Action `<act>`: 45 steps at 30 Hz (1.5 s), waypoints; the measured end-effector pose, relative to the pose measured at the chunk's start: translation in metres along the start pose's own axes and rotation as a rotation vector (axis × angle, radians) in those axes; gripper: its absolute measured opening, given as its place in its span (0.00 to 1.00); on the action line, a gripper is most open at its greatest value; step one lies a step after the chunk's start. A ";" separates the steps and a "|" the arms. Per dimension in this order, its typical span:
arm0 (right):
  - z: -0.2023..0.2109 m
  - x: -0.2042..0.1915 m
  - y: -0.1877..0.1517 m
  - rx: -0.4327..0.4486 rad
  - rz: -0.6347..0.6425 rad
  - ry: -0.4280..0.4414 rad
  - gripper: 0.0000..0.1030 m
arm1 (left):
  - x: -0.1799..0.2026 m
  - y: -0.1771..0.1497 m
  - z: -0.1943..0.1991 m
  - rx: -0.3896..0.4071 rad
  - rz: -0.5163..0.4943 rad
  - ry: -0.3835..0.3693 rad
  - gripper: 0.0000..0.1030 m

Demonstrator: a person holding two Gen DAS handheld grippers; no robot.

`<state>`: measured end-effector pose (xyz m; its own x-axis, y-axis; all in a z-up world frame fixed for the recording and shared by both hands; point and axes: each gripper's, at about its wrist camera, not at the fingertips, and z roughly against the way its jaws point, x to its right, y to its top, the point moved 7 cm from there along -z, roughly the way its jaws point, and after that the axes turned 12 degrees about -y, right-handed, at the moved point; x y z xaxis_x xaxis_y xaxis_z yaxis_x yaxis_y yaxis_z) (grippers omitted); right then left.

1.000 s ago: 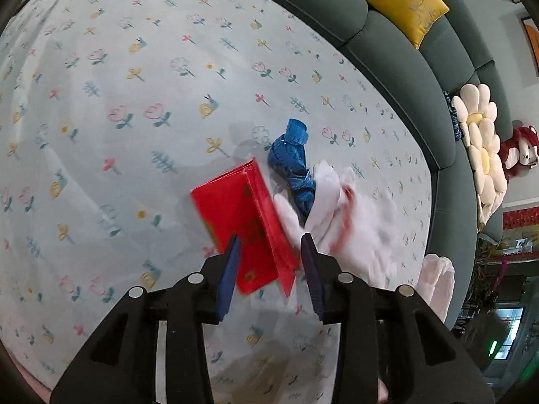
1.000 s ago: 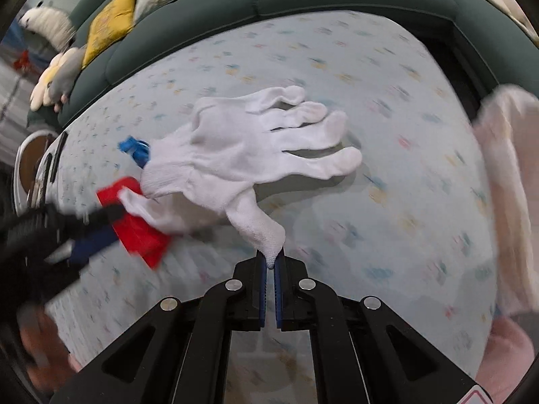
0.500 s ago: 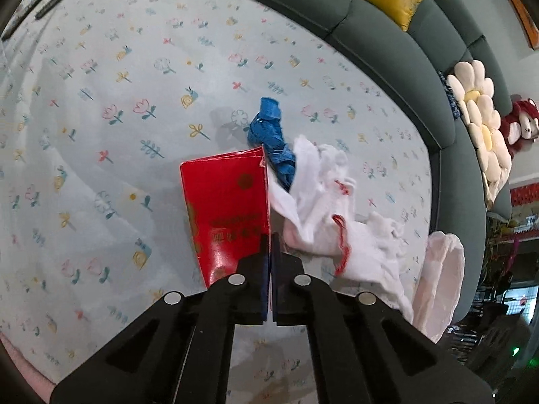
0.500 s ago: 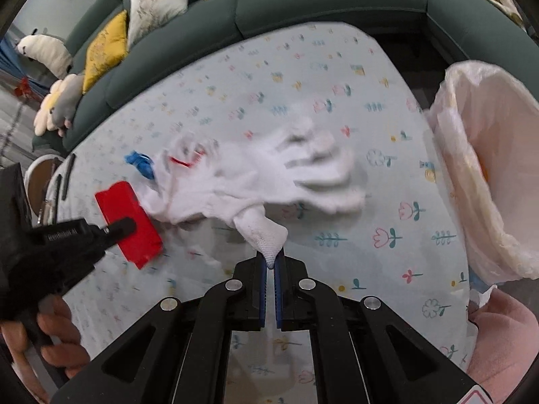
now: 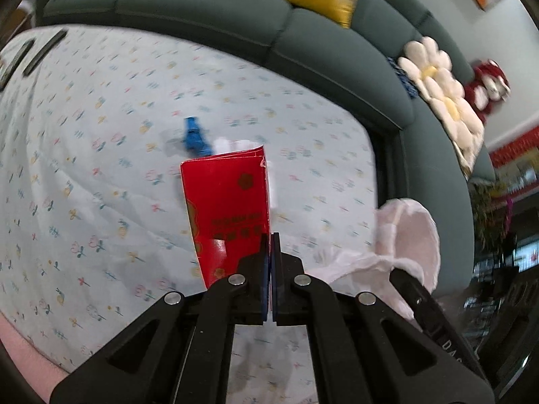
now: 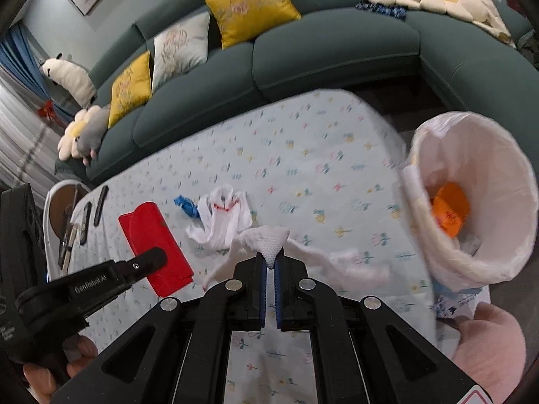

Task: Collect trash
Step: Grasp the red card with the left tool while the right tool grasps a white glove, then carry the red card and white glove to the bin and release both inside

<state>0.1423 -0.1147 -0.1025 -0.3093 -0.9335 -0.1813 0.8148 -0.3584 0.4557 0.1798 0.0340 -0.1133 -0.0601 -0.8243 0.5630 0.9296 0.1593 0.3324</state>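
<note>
My left gripper (image 5: pixel 270 239) is shut on the lower edge of a flat red packet (image 5: pixel 225 202) and holds it upright above the flowered tablecloth (image 5: pixel 101 175). In the right wrist view the same packet (image 6: pixel 151 235) hangs from the left gripper (image 6: pixel 158 256). My right gripper (image 6: pixel 270 258) is shut on a white glove (image 6: pixel 267 238), whose blurred fingers trail to the right. A second white glove with red trim (image 6: pixel 224 217) and a crumpled blue wrapper (image 6: pixel 185 203) lie on the table. The bin with a white liner (image 6: pixel 498 245) stands at the table's right end.
An orange item (image 6: pixel 449 208) lies inside the bin. Dark remotes (image 6: pixel 100 204) rest at the table's left end. A green sofa (image 6: pixel 320 47) with yellow cushions wraps around the far side. A hand (image 6: pixel 37 373) holds the left gripper; a pink sleeve (image 6: pixel 492 340) is at lower right.
The left jaws closed on the red packet and lifted it off the table. The right gripper rose with its white glove, and the bin came into view on the right.
</note>
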 end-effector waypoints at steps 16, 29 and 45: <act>0.067 0.114 0.030 0.159 -0.134 -0.066 0.03 | 0.152 -0.031 -0.021 -0.054 -0.278 -0.101 0.00; 0.075 0.206 0.042 0.190 -0.236 -0.141 0.03 | 0.245 -0.052 -0.083 -0.161 -0.443 -0.158 0.01; 0.060 0.241 0.055 0.173 -0.284 -0.178 0.03 | 0.262 -0.043 -0.101 -0.135 -0.456 -0.134 0.34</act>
<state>0.0825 -0.3600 -0.0687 -0.6038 -0.7778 -0.1744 0.5940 -0.5849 0.5523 0.1612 -0.2435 -0.0568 -0.5093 -0.7155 0.4782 0.8362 -0.2801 0.4715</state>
